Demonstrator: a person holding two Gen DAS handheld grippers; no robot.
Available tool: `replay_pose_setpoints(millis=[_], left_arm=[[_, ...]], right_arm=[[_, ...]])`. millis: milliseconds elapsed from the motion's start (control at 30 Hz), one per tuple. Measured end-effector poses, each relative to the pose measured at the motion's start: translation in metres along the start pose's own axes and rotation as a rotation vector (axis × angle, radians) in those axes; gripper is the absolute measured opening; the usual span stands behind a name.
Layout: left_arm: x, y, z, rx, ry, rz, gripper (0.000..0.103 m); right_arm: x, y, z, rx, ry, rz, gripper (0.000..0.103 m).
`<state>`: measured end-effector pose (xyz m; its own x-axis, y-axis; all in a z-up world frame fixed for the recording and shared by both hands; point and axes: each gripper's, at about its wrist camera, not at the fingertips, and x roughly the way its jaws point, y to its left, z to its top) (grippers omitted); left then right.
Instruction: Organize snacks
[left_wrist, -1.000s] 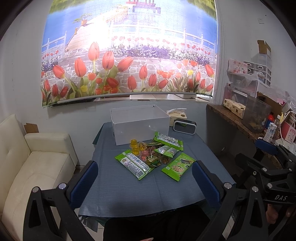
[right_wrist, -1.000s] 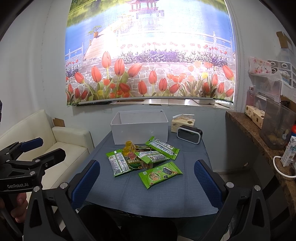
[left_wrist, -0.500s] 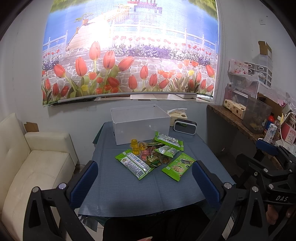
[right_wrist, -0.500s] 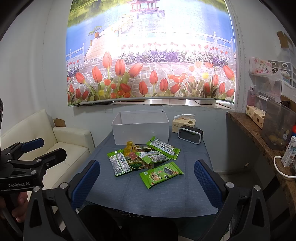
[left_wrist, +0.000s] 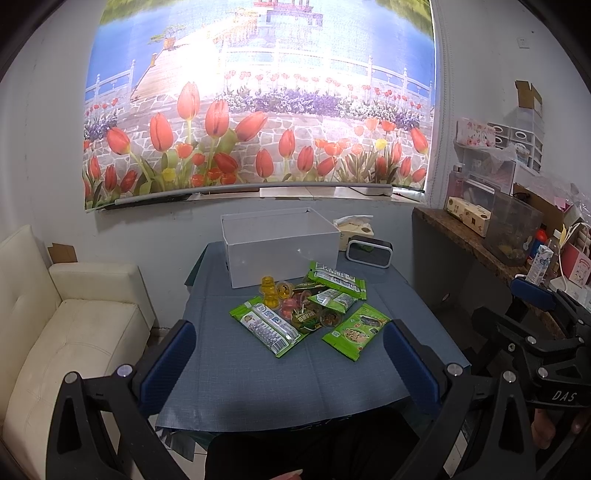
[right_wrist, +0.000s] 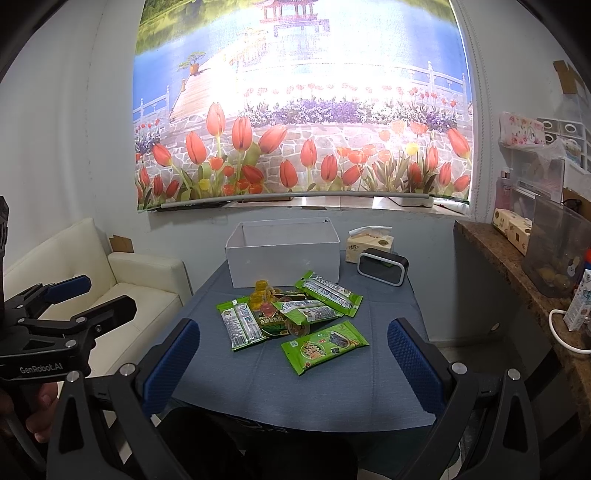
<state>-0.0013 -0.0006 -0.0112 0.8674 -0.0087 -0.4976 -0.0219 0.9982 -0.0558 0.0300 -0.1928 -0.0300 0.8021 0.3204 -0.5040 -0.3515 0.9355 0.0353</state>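
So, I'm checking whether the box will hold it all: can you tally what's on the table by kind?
Bright green packets: 4
Darker green packet, half buried: at least 1
Jelly cups: at least 4
White box: 1
Tissue pack: 1
Clock: 1
Total: at least 12

Green snack packets (left_wrist: 271, 326) are lying flat in a loose, overlapping pile mid-counter, with small yellow and pink jelly cups (left_wrist: 269, 291) sitting among them. One green packet (right_wrist: 324, 346) is lying slightly apart, nearest the viewer. An open white box (left_wrist: 280, 251) is standing upright just behind the pile.
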Motion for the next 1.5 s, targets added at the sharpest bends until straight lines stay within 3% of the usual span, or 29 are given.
replay_pose_setpoints(millis=[733, 967, 1100, 1233, 1500], left_arm=[[0.002, 0.0, -0.004, -0.002, 0.003, 0.004, 0.103], [0.005, 0.004, -0.003, -0.009, 0.005, 0.002, 0.103], [0.01, 0.006, -0.006, -0.016, 0.01, -0.004, 0.103], [0.019, 0.009, -0.009, -0.023, 0.02, -0.014, 0.103], [0.059, 0.023, -0.011, -0.064, 0.067, -0.068, 0.103]], right_arm=[[0.002, -0.002, -0.003, 0.003, 0.009, 0.005, 0.103], [0.015, -0.01, -0.001, 0.012, 0.028, 0.054, 0.103], [0.044, -0.025, 0.005, 0.001, 0.033, 0.041, 0.103], [0.101, -0.055, 0.009, -0.014, 0.064, 0.067, 0.103], [0.257, -0.097, 0.009, -0.149, 0.305, 0.138, 0.103]])
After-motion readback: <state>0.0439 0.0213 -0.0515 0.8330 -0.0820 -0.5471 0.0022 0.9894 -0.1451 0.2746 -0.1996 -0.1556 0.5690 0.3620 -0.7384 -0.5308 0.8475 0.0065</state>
